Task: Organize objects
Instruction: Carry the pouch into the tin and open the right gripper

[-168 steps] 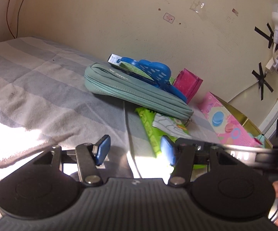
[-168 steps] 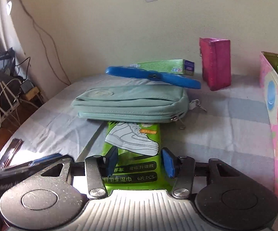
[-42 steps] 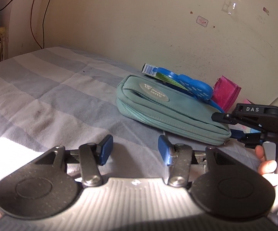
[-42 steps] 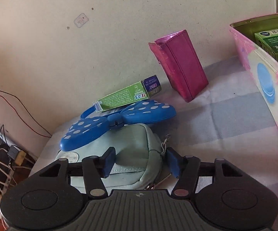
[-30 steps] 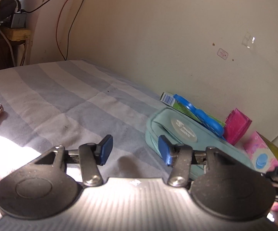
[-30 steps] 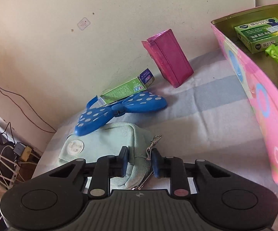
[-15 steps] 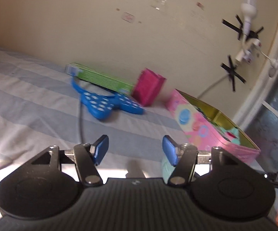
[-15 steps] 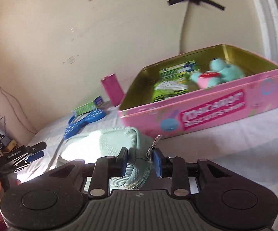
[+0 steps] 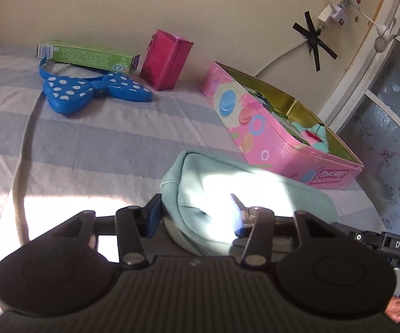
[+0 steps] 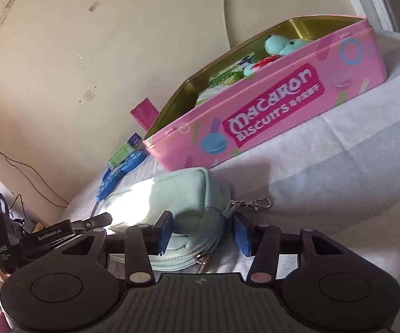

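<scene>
Closing in from the near end, left hand-held gripper (image 9: 197, 220) having just narrowed its jaws around the mint-green pouch (image 9: 244, 191), pads seemingly pressing its sunlit end, though glare hiding the contact. At the other end, right hand-held gripper (image 10: 202, 234) having just been opening, pads now standing clear of the pouch on both sides, zipper clasp (image 10: 251, 204) lying loose just beside the right pad. Pouch now resting on the striped bed (image 9: 94, 138) just beside the pink biscuit tin (image 9: 269, 136), no longer under the blue polka-dot bow (image 9: 89, 91) — probably a handover before loading. Farther back, waiting near the wall: bow, green carton (image 9: 89, 55), magenta box (image 9: 166, 58).
</scene>
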{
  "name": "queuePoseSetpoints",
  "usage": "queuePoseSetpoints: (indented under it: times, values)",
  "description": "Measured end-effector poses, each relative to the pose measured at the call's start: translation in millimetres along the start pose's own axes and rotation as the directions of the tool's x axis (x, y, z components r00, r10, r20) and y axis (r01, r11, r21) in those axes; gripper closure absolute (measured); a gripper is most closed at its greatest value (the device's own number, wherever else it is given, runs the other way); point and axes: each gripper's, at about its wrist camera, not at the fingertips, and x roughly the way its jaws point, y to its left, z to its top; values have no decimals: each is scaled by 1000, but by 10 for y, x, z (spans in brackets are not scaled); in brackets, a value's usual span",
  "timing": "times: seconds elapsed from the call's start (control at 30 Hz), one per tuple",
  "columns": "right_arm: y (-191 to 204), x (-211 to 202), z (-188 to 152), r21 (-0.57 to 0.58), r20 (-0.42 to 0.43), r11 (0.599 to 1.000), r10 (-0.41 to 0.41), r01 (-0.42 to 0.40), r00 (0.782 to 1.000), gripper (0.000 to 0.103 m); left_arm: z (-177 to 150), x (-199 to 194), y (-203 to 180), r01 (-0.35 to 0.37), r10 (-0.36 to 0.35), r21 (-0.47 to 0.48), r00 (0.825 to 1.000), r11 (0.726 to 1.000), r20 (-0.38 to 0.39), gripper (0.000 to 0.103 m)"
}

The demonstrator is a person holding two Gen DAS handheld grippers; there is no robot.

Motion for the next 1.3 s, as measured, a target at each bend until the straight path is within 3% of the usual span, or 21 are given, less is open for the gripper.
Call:
queuePoseSetpoints:
  times: [0.07, 0.17, 0.3, 0.47, 0.7, 0.83, 0.93, 1.03, 1.3]
  values:
    - [101, 12, -10, -56, 10, 998, -19, 19, 1000, 66, 44, -91, -16, 11, -11, -29, 1000, 1000, 1, 53]
    - [153, -84, 105, -74, 47, 997, 24, -20, 999, 67, 250, -289, -178, 62, -61, -14, 996, 998, 64, 53]
    - [267, -346, 481, -158, 151, 987, 66, -42, 986, 67, 657, -289, -642, 68, -80, 85, 985, 994, 154, 53]
    - [110, -356, 1213, -221, 241, 975, 21, 34, 970, 67, 1104, 282, -1075, 70, -96, 148, 980, 987, 177, 52]
    - [-549, 83, 2142, -173, 215, 975, -98, 137, 972, 69, 1468, 1263, -1427, 57, -85, 189, 986, 980, 143, 52]
    - [-870, 312, 2480, -120, 169, 980, -135, 156, 976, 69, 1541, 1691, -1392, 59, -71, 148, 994, 987, 81, 52]
    - [-970, 529, 2572, -130, 131, 973, -177, 193, 976, 68, 1538, 1917, -1356, 22, -28, 129, 999, 991, 44, 50]
    - [-981, 673, 2574, -144, 153, 953, -246, 267, 957, 67, 1492, 1923, -1387, -28, 20, 164, 999, 986, 47, 50]
    - [-881, 515, 2352, -139, 187, 957, -227, 255, 956, 67, 1249, 1442, -1503, -66, 45, 257, 995, 964, 90, 50]
